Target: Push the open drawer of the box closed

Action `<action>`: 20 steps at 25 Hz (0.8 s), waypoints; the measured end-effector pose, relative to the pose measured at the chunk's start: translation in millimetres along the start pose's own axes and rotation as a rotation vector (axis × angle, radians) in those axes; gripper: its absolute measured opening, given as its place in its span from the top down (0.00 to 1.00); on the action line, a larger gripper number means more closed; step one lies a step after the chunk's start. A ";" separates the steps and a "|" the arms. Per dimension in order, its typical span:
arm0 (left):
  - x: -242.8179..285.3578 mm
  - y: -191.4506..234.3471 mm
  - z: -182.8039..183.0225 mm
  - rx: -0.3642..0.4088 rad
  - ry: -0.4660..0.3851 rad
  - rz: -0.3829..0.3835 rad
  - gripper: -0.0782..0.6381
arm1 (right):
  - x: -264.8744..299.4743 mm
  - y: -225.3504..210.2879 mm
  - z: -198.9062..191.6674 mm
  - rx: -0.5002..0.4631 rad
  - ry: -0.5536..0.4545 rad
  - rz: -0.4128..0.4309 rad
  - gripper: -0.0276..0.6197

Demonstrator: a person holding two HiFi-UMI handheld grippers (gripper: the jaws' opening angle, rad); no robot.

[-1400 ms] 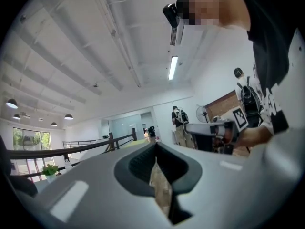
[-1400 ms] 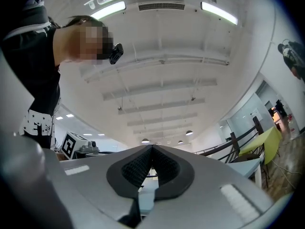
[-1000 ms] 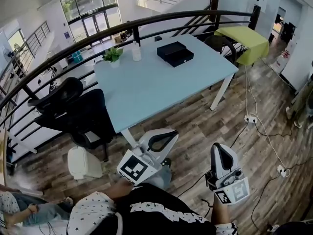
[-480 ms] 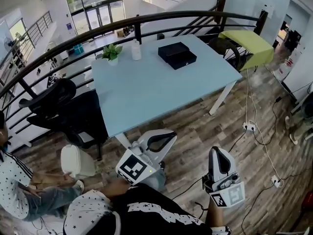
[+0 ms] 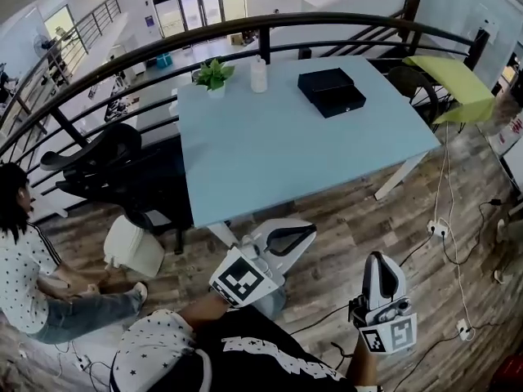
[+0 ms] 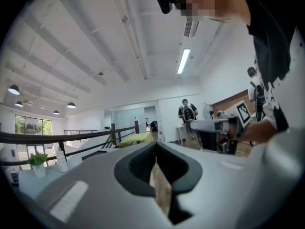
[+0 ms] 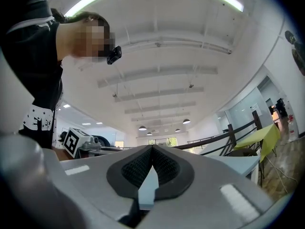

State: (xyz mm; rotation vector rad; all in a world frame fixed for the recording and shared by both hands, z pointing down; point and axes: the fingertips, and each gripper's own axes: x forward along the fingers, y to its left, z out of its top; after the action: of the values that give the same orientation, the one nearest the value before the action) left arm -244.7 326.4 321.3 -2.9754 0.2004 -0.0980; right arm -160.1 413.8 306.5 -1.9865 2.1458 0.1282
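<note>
Not yet started; left to do: reach box (image 5: 325, 84) on counter (image 5: 278, 153), push drawer (image 5: 347, 103) in. Holds left gripper (image 5: 304, 230) and right gripper (image 5: 382, 260) fully closed, empty, well short of counter.

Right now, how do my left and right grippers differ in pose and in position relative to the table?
The left gripper slants toward the right, while the right gripper points nearly straight ahead. The left gripper sits close to the table's front edge; the right gripper hangs further back, over the wood floor. Both are shut, hold nothing, and are far short of the black box.
</note>
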 end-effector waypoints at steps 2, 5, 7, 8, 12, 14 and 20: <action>1.0 12.3 -7.4 -0.012 0.013 0.021 0.89 | 12.2 -3.3 -8.0 0.007 0.014 0.015 0.96; 2.4 31.5 -16.8 -0.033 0.023 0.055 0.89 | 30.1 -8.2 -20.2 0.023 0.034 0.038 0.96; 4.7 41.6 -23.2 -0.047 0.031 0.066 0.89 | 41.9 -11.4 -26.1 0.028 0.045 0.050 0.96; 5.8 45.8 -26.1 -0.053 0.034 0.070 0.89 | 47.3 -12.6 -29.1 0.029 0.050 0.056 0.96; 12.6 59.6 -36.8 -0.070 0.036 0.078 0.89 | 65.1 -21.5 -41.6 0.038 0.066 0.069 0.96; 17.5 65.8 -43.6 -0.078 0.042 0.081 0.89 | 72.3 -27.3 -48.3 0.045 0.076 0.072 0.96; 42.0 105.5 -46.4 -0.107 0.026 0.076 0.89 | 111.9 -49.6 -56.3 0.045 0.119 0.063 0.96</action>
State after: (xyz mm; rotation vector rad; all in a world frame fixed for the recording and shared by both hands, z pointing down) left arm -220.2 210.3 352.3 -3.0696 0.3320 -0.1199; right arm -123.7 288.8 341.2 -1.9475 2.2641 -0.0293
